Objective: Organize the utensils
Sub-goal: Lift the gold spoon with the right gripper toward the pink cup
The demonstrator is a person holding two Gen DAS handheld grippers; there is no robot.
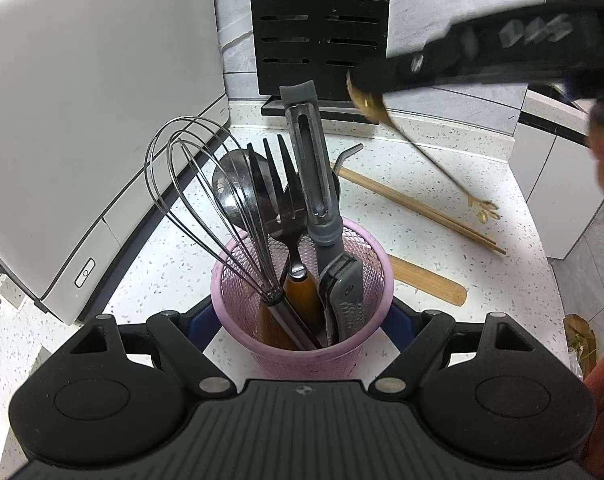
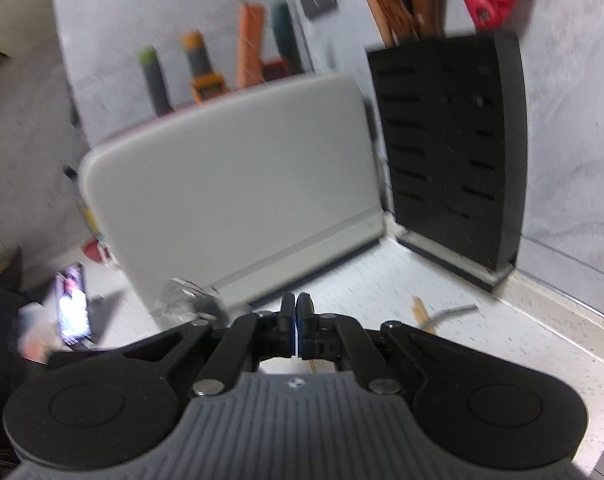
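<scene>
Left gripper (image 1: 302, 322) jaws wide around pink mesh plastic cup (image 1: 302, 312), blue pads beside its wall; pressing or not, cannot tell. Cup holds five things: one wire whisk (image 1: 206, 204), one dark ladle (image 1: 232, 190), one black fork with brown handle (image 1: 280, 200), one grey peeler (image 1: 312, 176), one grey folding tool (image 1: 342, 292). On speckled white tabletop (image 1: 442, 160): two wooden chopsticks (image 1: 418, 206), one flat wooden stick (image 1: 434, 284). Right gripper (image 2: 297, 312) jaws shut on thin gold utensil (image 1: 434, 152), above tabletop. White writing on it blurred, unreadable. Far: one black slotted knife block (image 1: 320, 28).
</scene>
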